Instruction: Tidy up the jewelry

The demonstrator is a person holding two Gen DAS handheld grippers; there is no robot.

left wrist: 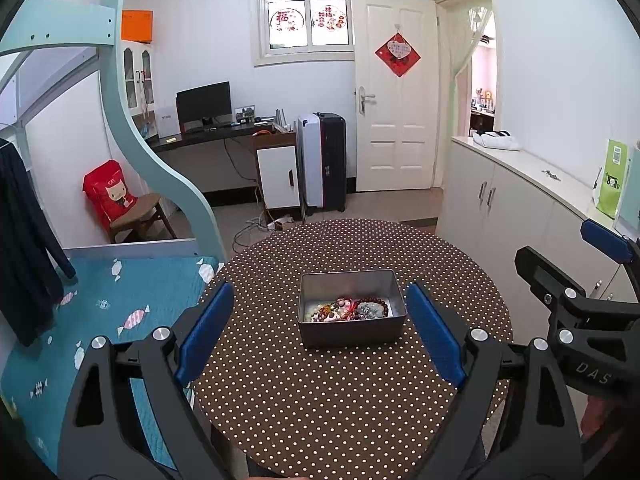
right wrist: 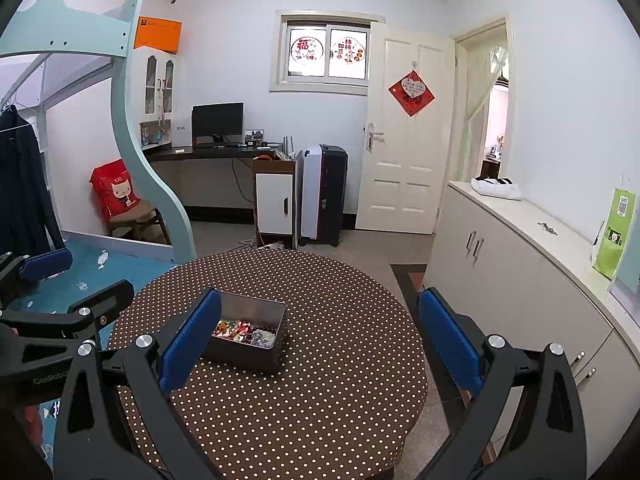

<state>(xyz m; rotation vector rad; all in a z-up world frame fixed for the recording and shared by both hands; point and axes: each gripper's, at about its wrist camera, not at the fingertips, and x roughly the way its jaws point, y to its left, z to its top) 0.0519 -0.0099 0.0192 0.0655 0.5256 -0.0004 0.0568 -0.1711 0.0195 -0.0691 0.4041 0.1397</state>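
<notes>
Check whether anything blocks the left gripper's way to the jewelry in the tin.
Nothing visible does. The left gripper is open above the dotted table, with only bare cloth before the lidless tin. The jewelry lies exposed inside.

The black left tool with blue pads [left wrist: 320, 332] is held wide open; the matching right tool [right wrist: 320, 336] is likewise spread, empty.

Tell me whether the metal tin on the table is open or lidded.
Open. The metal tin has no lid; beaded jewelry lies visible inside, and no lid shows on the table.
</notes>
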